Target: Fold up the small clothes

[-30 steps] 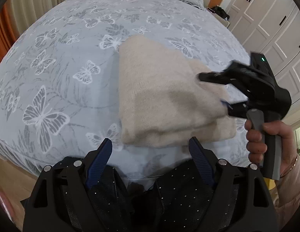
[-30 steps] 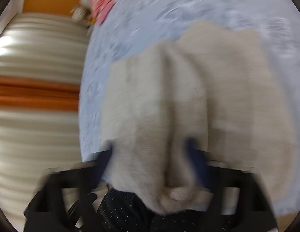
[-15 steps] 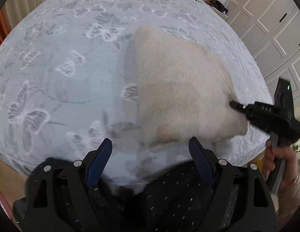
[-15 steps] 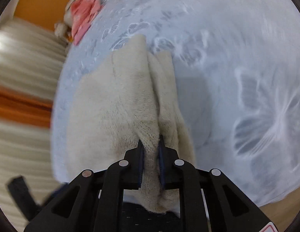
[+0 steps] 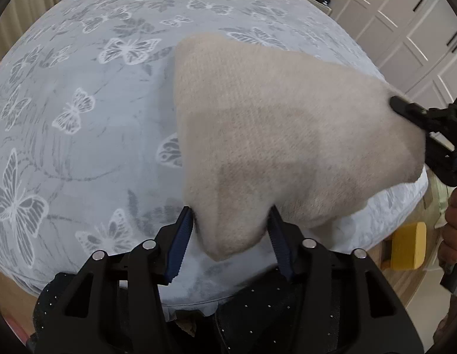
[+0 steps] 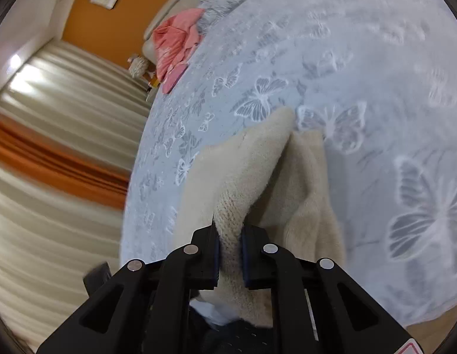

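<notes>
The left claw [image 5: 230, 237] is held low, its two blue-padded fingers [image 5: 178, 244] parted around beige knit cloth [image 5: 275, 135]. The right claw [image 6: 230, 249] is clamped tight on the cloth's far corner, its handle gripped by a bare hand [image 5: 454, 230].

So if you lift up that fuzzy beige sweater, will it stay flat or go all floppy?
Probably floppy: the beige sweater already sags between the right gripper, whose jaws pinch one corner, and the left gripper, whose jaws sit open around another. It looks fluffy and thick, so likely light and not slippery.
</notes>
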Demonstrator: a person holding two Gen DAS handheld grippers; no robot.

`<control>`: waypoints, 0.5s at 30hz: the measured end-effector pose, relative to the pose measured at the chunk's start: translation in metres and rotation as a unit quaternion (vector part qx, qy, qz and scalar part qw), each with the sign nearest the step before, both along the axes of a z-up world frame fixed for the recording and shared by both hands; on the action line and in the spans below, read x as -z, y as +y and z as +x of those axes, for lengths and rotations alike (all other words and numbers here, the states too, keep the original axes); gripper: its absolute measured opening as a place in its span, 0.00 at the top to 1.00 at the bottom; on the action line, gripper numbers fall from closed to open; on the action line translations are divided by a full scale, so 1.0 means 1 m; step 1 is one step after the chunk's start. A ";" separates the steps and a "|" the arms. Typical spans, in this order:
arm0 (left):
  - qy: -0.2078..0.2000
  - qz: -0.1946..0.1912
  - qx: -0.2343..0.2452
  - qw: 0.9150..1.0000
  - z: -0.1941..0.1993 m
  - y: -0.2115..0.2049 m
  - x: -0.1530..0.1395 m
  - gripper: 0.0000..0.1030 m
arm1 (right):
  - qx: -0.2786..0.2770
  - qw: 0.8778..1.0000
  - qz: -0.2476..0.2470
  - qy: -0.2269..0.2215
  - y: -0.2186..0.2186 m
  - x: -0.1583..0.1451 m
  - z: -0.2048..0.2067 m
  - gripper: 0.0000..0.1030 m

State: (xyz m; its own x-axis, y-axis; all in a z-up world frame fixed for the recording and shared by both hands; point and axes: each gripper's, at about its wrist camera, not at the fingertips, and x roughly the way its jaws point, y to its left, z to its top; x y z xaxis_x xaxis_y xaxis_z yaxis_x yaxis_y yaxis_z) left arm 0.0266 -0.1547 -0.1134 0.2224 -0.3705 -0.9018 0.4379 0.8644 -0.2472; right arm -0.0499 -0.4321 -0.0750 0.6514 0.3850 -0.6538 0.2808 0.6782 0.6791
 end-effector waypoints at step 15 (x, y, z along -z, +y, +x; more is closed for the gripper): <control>-0.015 -0.010 -0.033 0.999 -0.004 0.011 -0.035 0.30 | -0.016 0.998 -0.061 0.019 0.009 0.003 0.021 0.74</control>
